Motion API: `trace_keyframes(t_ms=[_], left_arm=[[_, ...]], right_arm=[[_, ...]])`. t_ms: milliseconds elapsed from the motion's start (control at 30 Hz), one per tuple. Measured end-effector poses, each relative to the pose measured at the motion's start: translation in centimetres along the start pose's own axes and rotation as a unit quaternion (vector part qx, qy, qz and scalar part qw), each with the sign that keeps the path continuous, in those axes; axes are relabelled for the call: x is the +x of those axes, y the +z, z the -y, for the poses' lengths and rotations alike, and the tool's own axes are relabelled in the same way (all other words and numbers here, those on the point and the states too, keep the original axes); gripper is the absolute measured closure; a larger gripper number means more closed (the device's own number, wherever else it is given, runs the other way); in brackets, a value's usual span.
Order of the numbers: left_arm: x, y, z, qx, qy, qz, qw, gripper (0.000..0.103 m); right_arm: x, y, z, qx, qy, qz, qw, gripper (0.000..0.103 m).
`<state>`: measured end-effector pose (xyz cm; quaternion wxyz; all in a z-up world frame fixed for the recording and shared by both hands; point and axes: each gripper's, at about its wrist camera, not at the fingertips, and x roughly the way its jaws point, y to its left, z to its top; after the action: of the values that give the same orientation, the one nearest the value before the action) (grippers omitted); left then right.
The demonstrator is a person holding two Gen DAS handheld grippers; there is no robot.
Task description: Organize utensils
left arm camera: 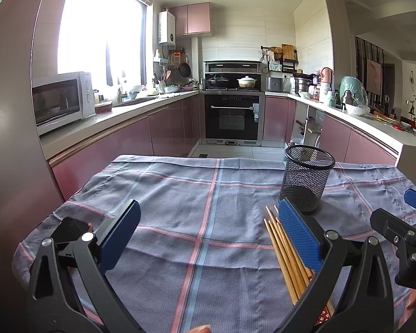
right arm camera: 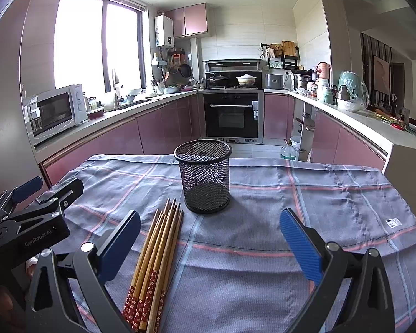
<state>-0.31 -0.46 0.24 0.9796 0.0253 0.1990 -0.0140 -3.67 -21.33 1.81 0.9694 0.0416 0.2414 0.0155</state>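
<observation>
On the checked cloth, both my grippers gaped empty; a careless grab could scatter the chopsticks or topple the mesh cup.

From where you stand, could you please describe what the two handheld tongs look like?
Both are alike. The left tongs and right tongs have black, curved, frame-like arms with triangular cut-outs and silver round pivot bolts. Each arm ends in a flat blue pad with a fine ribbed texture. In the right view, the left tool's black body shows white lettering, "GenRobot.AI". No cables or sleeves show.
</observation>
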Motion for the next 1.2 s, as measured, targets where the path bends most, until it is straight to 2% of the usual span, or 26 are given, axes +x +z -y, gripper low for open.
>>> trace_keyframes(t_ms=[867,1200], left_arm=[[-0.1,0.2,0.9,-0.001,-0.007,-0.003,1.0,0.005],[-0.2,0.2,0.8,-0.008,-0.022,0.011,0.9997,0.005]], right_arm=[[0.3,0.2,0.2,-0.003,0.002,0.0,1.0,0.006],[-0.5,0.3,0.2,-0.003,-0.002,0.025,1.0,0.006]])
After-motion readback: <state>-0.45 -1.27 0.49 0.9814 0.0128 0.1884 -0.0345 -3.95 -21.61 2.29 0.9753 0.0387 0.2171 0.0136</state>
